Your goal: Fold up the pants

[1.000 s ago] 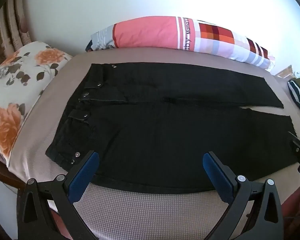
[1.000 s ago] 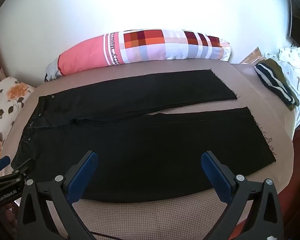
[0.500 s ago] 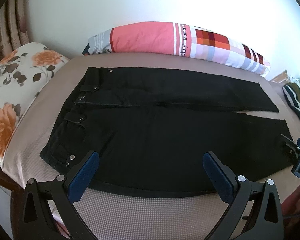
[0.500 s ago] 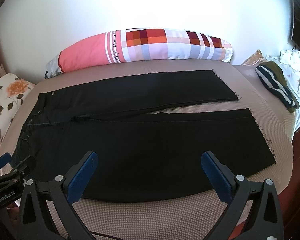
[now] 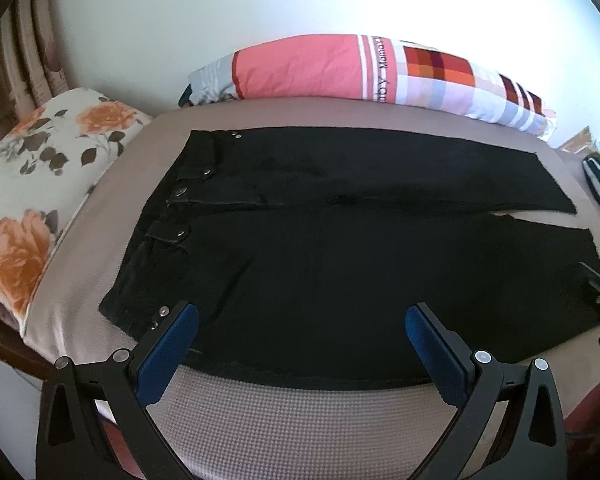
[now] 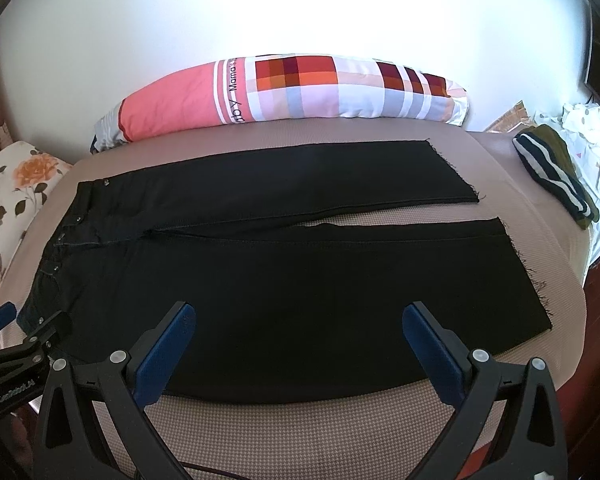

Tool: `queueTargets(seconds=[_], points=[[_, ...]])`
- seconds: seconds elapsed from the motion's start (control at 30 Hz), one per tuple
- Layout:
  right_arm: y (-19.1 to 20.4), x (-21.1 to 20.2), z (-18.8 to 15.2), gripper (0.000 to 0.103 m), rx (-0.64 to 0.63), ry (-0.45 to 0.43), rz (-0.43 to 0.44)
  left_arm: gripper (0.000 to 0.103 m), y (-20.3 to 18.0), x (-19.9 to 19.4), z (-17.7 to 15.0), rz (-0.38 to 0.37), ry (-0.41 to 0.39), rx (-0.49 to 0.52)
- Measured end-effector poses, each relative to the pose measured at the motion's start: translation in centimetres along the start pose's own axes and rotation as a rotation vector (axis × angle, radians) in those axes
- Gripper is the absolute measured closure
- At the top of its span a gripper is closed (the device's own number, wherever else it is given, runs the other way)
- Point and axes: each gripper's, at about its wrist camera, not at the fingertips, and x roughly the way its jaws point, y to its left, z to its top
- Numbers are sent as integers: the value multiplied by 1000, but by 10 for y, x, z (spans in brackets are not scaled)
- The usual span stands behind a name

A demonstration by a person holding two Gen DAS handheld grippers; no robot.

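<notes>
since a moment ago the left gripper has eased closer over the waistband while the right gripper barely shifts, both with fingers spread wide and empty above the black pants lying flat on the bed, so folding is not begun.

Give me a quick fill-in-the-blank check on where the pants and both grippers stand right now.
1. The black pants lie spread flat with the two legs side by side, not yet ____.
2. Both the left gripper and the right gripper are ____ and hold nothing.
3. The waistband points toward the ____ pillow.
4. Behind the pants lies a long pink and ____ pillow.

Answers: folded; open; floral; checked
</notes>
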Motion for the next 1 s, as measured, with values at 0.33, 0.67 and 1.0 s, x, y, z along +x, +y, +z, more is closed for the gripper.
queueTargets(seconds=[0.33,0.67,1.0], points=[[1,-1,-1,0,-6,6,0,0,0,2,-1,15,15,4],[3,-1,-1,0,-9,8,0,0,1,2,-3,13,19,7],[5,-2,-1,0,-16,1,-6,0,0,0,-3,22,18,10]])
